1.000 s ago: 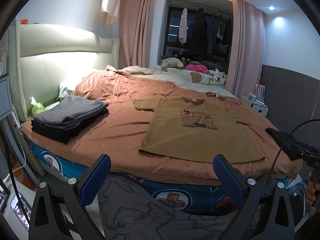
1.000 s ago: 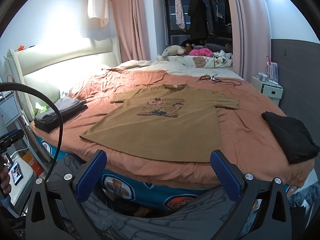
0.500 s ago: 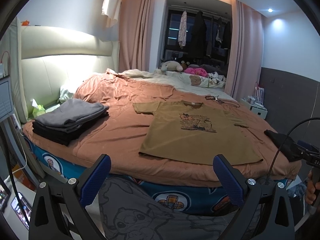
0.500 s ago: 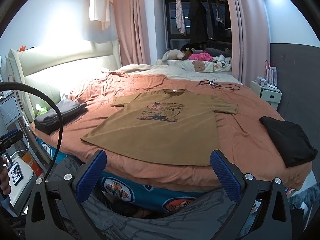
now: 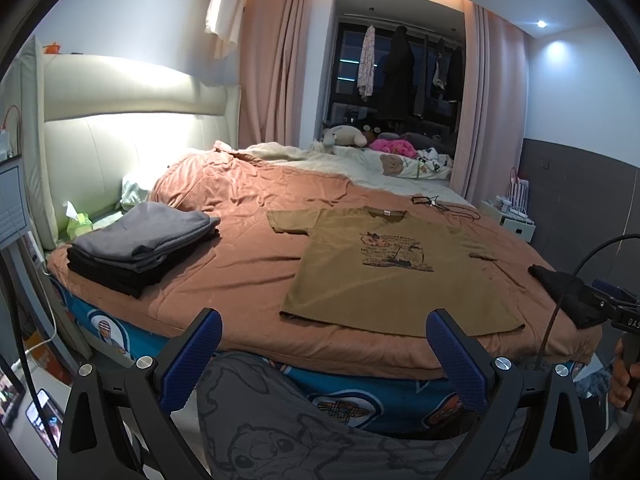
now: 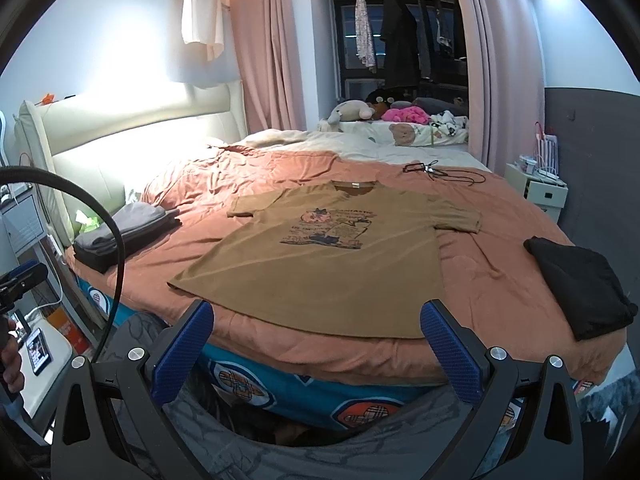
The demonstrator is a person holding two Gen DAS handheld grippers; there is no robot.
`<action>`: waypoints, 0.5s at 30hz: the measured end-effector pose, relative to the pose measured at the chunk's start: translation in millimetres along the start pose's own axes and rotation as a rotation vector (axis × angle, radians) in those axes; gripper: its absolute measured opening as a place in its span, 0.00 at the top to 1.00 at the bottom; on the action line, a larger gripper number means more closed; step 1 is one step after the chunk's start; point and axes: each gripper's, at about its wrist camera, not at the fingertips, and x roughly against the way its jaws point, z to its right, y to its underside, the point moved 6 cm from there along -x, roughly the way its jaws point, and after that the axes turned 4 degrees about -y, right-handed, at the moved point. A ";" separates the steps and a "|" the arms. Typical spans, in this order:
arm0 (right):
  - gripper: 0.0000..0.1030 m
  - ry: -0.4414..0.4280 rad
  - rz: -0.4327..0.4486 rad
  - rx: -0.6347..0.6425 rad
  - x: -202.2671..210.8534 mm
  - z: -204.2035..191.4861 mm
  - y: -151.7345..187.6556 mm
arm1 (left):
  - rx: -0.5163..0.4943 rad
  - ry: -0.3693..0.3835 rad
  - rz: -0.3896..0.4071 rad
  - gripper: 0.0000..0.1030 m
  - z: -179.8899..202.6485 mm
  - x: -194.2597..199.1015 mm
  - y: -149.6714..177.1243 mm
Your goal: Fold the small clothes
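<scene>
- Both claws released: left gripper [image 5: 322,356], right gripper [image 6: 316,344], short of bed edge.
- Right view only: black garment [image 6: 580,284] fully visible.
- Brown T-shirt [image 6: 320,260] flat on orange bedspread [image 6: 488,276], ahead of both claws.

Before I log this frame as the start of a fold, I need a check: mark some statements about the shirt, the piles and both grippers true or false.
1. The brown T-shirt lies spread flat, print up. True.
2. The left gripper is shut on the shirt's hem. False: it is open, short of the bed.
3. The right gripper is open and empty. True.
4. The folded stack sits on the shirt. False: it lies apart, near the headboard.
5. The black garment is hanging. False: it lies on the bed.
</scene>
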 end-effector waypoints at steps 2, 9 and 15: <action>0.00 0.000 0.003 -0.003 2.1 0.6 -3.4 | -0.002 -0.002 0.001 0.00 0.0 1.1 -5.6; 0.00 0.008 0.008 -0.002 3.8 7.1 -10.8 | -0.005 -0.007 0.012 0.00 -8.4 -4.7 -24.7; 0.00 0.005 -0.006 -0.017 -7.7 11.6 -19.3 | 0.011 -0.005 0.011 0.00 -15.2 -17.2 -42.3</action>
